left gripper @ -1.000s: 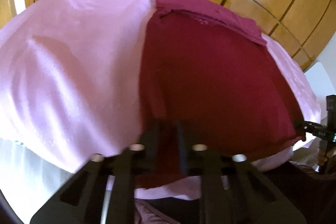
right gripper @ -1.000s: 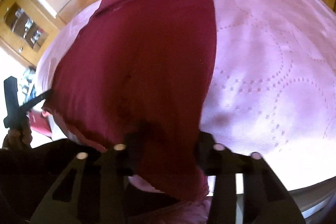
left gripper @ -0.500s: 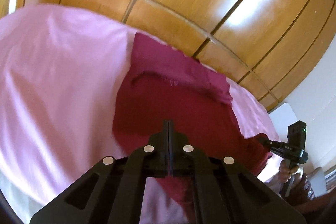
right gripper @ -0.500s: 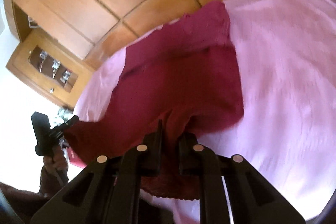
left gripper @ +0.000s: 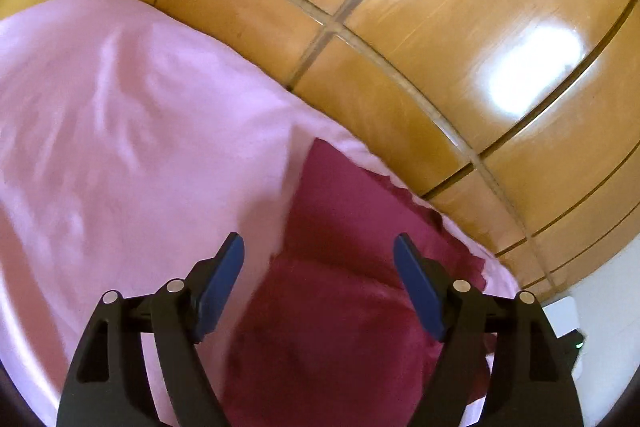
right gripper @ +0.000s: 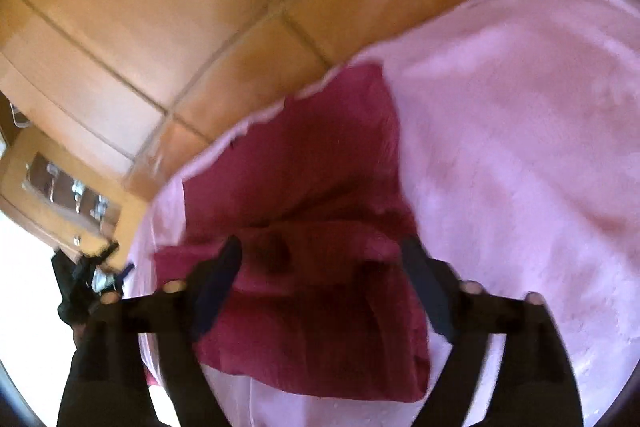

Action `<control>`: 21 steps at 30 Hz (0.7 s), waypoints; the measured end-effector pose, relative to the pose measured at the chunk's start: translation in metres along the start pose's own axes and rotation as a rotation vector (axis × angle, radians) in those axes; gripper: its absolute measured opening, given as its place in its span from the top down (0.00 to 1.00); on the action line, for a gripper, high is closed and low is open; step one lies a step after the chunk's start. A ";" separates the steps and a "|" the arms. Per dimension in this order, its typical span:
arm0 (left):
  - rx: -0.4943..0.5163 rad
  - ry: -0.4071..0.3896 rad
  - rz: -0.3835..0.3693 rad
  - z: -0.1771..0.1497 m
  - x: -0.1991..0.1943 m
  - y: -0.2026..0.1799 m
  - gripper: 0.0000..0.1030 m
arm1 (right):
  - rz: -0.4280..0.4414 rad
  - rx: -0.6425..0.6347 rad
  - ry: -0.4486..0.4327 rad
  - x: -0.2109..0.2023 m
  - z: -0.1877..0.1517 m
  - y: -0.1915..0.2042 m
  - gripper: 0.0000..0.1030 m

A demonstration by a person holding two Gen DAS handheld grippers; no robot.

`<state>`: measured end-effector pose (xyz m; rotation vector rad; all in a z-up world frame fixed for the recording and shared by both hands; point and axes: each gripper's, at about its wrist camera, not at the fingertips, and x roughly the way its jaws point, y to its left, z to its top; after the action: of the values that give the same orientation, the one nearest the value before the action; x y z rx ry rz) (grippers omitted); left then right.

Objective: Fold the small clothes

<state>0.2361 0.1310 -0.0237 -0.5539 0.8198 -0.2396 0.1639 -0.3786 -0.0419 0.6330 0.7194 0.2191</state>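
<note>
Item: maroon garment (left gripper: 352, 311), small, lying doubled over on the pink bedspread (left gripper: 120, 155) close to its far edge, the near half laid over the far half with a soft ridge across the middle. Handling, by judgement: light, limp, non-slip knit; will sag and crease if lifted by one point, so best pinched at two corners of the near folded edge (right gripper: 320, 383) (right view is blurred). Left gripper (left gripper: 318, 255): jaws spread wide, empty, above the cloth. Right gripper (right gripper: 324, 253): likewise wide apart, nothing held. Surroundings: wooden wardrobe doors (left gripper: 460, 27) beyond the bed.
</note>
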 end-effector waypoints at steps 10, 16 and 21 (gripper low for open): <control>0.152 0.178 -0.083 -0.091 -0.007 0.033 0.28 | -0.087 -0.110 0.081 -0.017 -0.066 -0.022 0.17; 0.221 0.215 0.012 -0.107 0.009 0.012 0.74 | -0.189 -0.159 0.096 0.021 -0.073 -0.007 0.59; 0.279 0.204 0.032 -0.120 -0.010 0.007 0.82 | -0.177 -0.164 0.110 0.006 -0.077 -0.005 0.84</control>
<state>0.1401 0.0962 -0.0876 -0.2561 0.9734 -0.3790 0.1163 -0.3445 -0.0927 0.4004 0.8493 0.1479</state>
